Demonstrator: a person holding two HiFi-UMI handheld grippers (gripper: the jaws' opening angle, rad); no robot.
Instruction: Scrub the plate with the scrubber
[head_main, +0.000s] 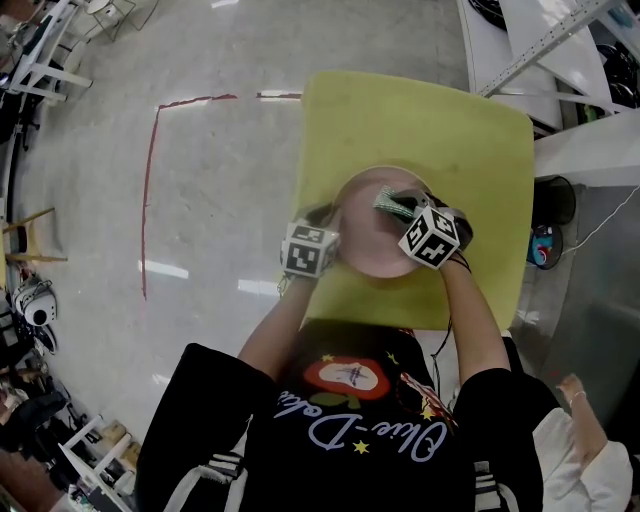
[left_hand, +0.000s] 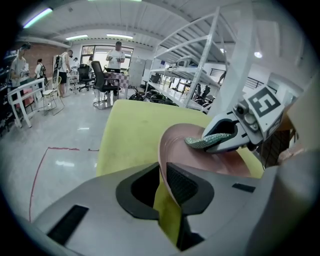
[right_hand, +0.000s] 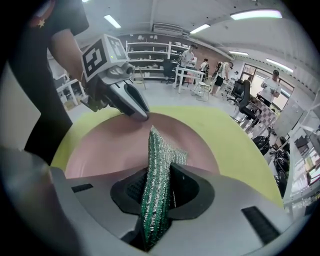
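Scrubber (right_hand: 154, 167), green and glittery, folded flat: grasped between the jaws of the right gripper (right_hand: 156, 192). Both pads press on its faces, and its free end sticks out past the fingertips. That end sits over the inner face of the plate (right_hand: 105, 145), toward the plate's right half in the head view. No view settles whether the scrubber touches the plate.

Plate: pink, round, shallow, with a raised rim. It lies about mid-way across the surface (head_main: 450, 130).

Left gripper (right_hand: 140, 114): clamped on the plate's rim at its left edge. In the left gripper view the rim runs up between the two pads, with the right pad against it. In the right gripper view its fingertips meet the rim on the side opposite the scrubber.

Both grippers point steeply down and inward toward the plate, left and right of it, apart from each other.

Surface: yellow-green, matte, with rounded corners.

Surroundings:
- Glossy grey floor (head_main: 220, 200), marked with a red tape line (head_main: 148, 190) to the left of the surface.
- White shelving racks (head_main: 545, 40) beyond the surface's far right corner.
- Person in a black printed top (head_main: 350, 440) at the bottom of the head view, one bare forearm reaching to each gripper.
- Office chair (left_hand: 102, 80) and several people standing far back in a large, strip-lit room, seen in both gripper views and too small to detail.
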